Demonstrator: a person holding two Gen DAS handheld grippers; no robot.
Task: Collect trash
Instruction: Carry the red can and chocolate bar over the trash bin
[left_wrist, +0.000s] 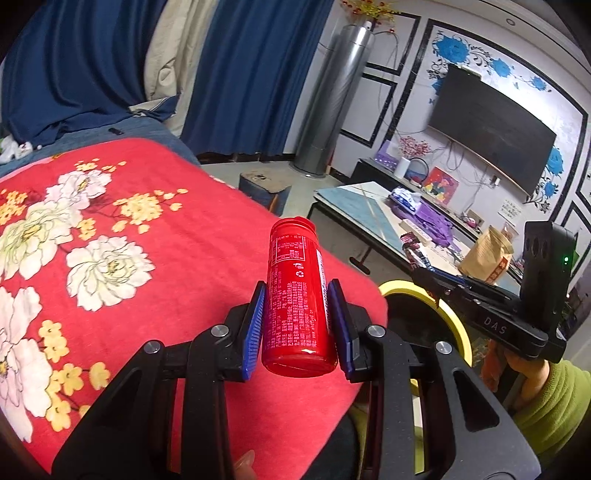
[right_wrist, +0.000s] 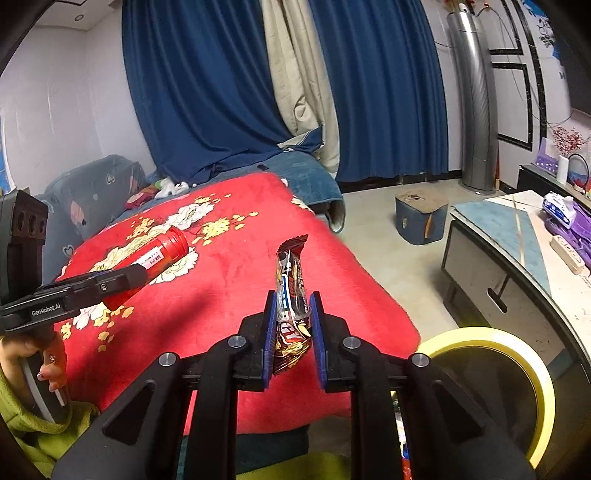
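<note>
My left gripper (left_wrist: 297, 295) is shut on a red plastic bottle (left_wrist: 295, 295), held above the corner of the red flowered blanket (left_wrist: 110, 229). The same bottle shows in the right wrist view (right_wrist: 159, 254), with the left gripper (right_wrist: 122, 280) around it. My right gripper (right_wrist: 293, 306) is shut on a dark snack wrapper (right_wrist: 291, 291), held upright over the blanket's edge (right_wrist: 229, 280). The right gripper also shows in the left wrist view (left_wrist: 424, 273), holding the wrapper (left_wrist: 413, 251). A yellow-rimmed trash bin (right_wrist: 517, 354) stands below at the right, also visible in the left wrist view (left_wrist: 454, 321).
A low coffee table (right_wrist: 491, 229) with purple cloth, tissues and a paper bag (left_wrist: 484, 254) stands to the right. A small blue stool (right_wrist: 421, 214) sits on the floor. Blue curtains (right_wrist: 207, 92), a grey tower unit (right_wrist: 476, 110) and a wall TV (left_wrist: 491, 129) lie beyond.
</note>
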